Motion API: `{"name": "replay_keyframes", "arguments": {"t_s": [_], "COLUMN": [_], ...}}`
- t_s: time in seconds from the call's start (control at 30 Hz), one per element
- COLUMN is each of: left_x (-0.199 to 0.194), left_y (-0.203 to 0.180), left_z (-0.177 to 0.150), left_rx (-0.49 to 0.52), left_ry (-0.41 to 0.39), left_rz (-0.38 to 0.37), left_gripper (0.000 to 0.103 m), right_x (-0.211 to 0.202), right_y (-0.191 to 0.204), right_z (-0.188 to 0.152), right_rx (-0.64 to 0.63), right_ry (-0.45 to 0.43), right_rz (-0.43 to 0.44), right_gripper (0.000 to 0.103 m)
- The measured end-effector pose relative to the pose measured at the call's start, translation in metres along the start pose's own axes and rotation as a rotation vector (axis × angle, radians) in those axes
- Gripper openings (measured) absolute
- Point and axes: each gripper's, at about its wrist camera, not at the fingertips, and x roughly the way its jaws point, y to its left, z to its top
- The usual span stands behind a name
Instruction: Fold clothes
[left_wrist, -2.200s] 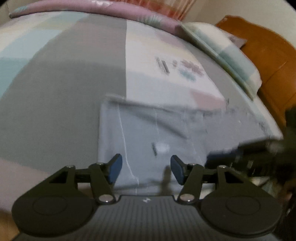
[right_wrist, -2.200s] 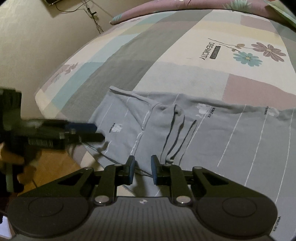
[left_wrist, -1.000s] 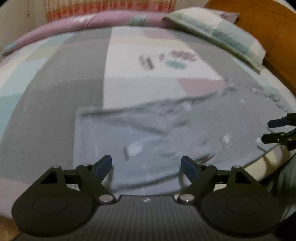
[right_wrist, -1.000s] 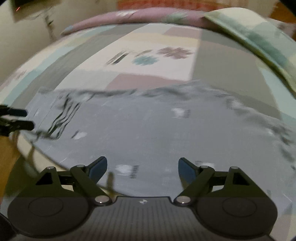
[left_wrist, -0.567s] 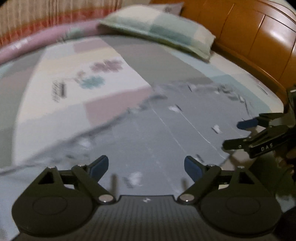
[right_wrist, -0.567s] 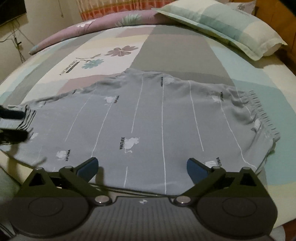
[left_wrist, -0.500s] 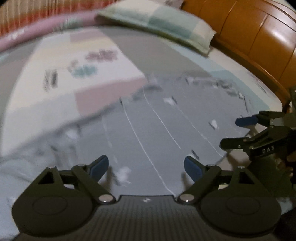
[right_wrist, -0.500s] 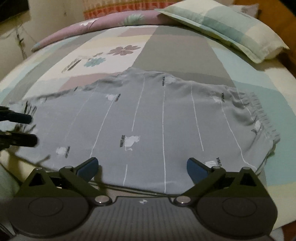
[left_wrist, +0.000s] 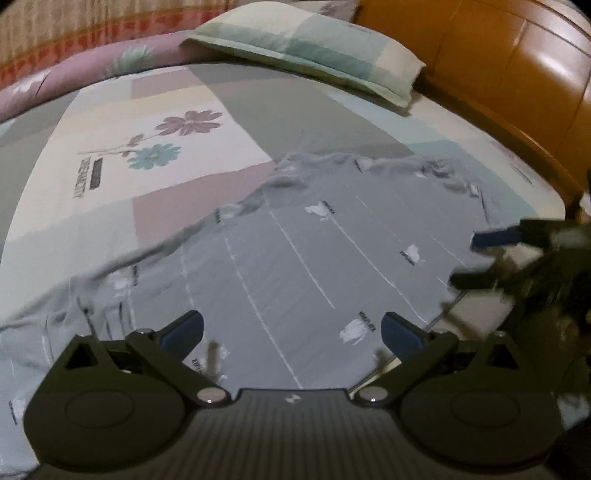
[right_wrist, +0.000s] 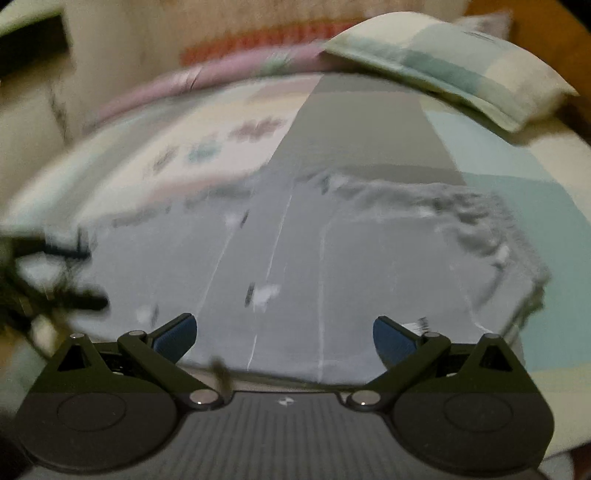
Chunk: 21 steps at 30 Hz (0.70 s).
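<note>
The left gripper (left_wrist: 291, 328) has its jaws wide apart and holds nothing; they have just been opening, with only flat cloth under them. The right gripper (right_wrist: 284, 330) is wide apart too and holds nothing. It has just been opening as well.

The grey pants (left_wrist: 314, 258) lie spread flat on the bed (left_wrist: 166, 110), close to its near edge. They look thin, soft and light. They will likely bend and slide easily, and will not break. A good place to hold looks like the near edge, or the bunched waistband (right_wrist: 491, 236), where the cloth is thicker.

The pants lie long-ways from side to side along the bed's near edge. The waistband end points toward the wooden headboard (left_wrist: 517, 74) and the pillow (left_wrist: 314, 48). The leg end (left_wrist: 55, 325) points the other way.
</note>
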Motion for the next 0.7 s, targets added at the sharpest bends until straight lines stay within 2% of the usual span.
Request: {"name": "replay_keyframes", "arguments": {"t_s": [0.1,0.2,0.27,0.37,0.5,0.6,0.7], "left_x": [0.019,0.027,0.028,0.025,0.019,0.014,0.010], "left_y": [-0.003,-0.011,-0.012,-0.011,-0.015,-0.021,-0.023], "left_z": [-0.005,-0.009,-0.008,-0.005,-0.003,-0.001,0.000], "left_rx": [-0.014,0.021,0.022,0.002,0.025,0.053,0.063], "left_ry": [0.063,0.068,0.074,0.076,0.062,0.056,0.056], "left_rz": [0.007,0.054,0.062,0.061,0.080,0.092,0.081], "left_gripper": [0.102,0.102,0.102,0.102,0.102,0.102,0.102], "right_x": [-0.006,-0.006,-0.018,-0.029,-0.039,-0.042,-0.039], "right_y": [-0.024,-0.049,-0.058,-0.074,-0.100,-0.107,-0.108], "right_z": [0.001,-0.009,-0.014,-0.018,-0.016,-0.007,0.004], "right_rx": [0.106,0.175,0.211,0.290,0.396,0.426,0.442], "right_ry": [-0.021,0.013,-0.022,-0.053,-0.102,-0.154,-0.181], "right_rz": [-0.012,-0.051,-0.013,-0.029,-0.014,0.000,0.094], "right_gripper": [0.103,0.103,0.103,0.103,0.103,0.103,0.103]}}
